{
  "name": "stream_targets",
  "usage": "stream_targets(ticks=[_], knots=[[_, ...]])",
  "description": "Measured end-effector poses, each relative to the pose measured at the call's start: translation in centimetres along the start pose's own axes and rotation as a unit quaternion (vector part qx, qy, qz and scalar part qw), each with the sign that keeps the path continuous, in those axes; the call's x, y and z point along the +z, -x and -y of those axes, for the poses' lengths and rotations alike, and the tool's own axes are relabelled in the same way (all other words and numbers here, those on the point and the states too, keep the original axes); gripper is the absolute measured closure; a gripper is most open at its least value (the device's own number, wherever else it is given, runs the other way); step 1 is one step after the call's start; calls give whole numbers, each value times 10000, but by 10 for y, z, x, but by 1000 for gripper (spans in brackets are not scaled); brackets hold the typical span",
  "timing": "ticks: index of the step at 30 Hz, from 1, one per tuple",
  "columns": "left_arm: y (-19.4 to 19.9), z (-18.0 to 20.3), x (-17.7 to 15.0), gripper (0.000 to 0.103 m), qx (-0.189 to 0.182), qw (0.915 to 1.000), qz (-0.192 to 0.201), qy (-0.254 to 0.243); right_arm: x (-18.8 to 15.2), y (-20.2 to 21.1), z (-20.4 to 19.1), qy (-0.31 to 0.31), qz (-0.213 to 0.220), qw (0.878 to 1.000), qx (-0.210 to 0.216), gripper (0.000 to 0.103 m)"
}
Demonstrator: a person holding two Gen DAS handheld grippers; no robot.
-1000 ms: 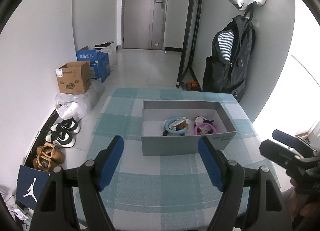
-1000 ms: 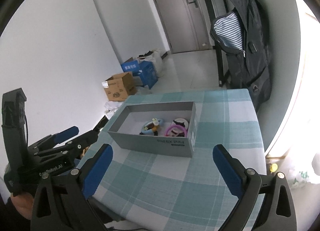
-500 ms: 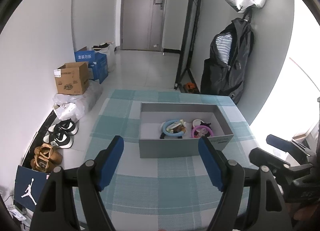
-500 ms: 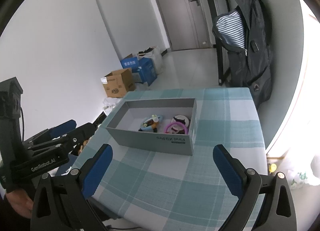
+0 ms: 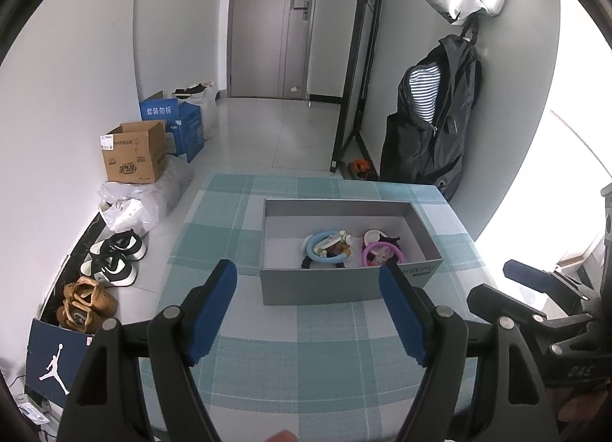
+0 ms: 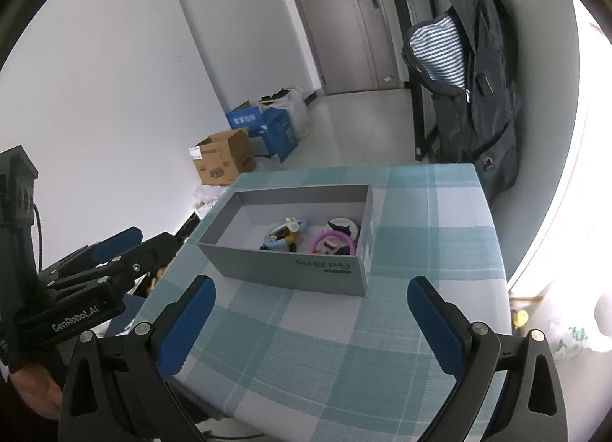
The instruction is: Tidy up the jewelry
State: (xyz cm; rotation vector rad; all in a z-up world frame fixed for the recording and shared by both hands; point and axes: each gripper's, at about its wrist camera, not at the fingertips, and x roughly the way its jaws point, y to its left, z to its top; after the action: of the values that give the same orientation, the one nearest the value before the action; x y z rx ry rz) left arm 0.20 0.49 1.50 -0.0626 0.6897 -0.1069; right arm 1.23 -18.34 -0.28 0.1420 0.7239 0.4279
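Lettering on the grey cardboard box (image 6: pixel 306 268) appears on its near wall, upside down from my right camera; I read it as "Find X9 Pro", though not with certainty. "GenRobot.AI" is printed in white on the body of the left gripper (image 5: pixel 308 308), which shows at the lower left of the right view. A white jumping-figure logo marks the dark blue shoebox (image 5: pixel 53 363) at lower left, and a blue carton (image 5: pixel 174 128) by the wall bears white Chinese characters.

Both tools tilt downward over the teal-and-white checked bench (image 5: pixel 325 358). My left jaws stand wide with nothing between them. The right gripper (image 6: pixel 311 317) likewise has its jaws spread wide and empty.

The box sits ahead of both jaws, apart from them. Inside lie a light blue ring bracelet (image 5: pixel 325 249) and a pink ring bracelet (image 5: pixel 382 252) among small trinkets.
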Motion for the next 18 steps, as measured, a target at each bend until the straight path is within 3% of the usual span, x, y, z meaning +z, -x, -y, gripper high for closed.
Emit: stream_targets(ticks=[18], knots=[[-2, 1, 1, 30, 50, 9999, 40, 82, 0, -1, 0, 21, -6, 10000, -21, 2]])
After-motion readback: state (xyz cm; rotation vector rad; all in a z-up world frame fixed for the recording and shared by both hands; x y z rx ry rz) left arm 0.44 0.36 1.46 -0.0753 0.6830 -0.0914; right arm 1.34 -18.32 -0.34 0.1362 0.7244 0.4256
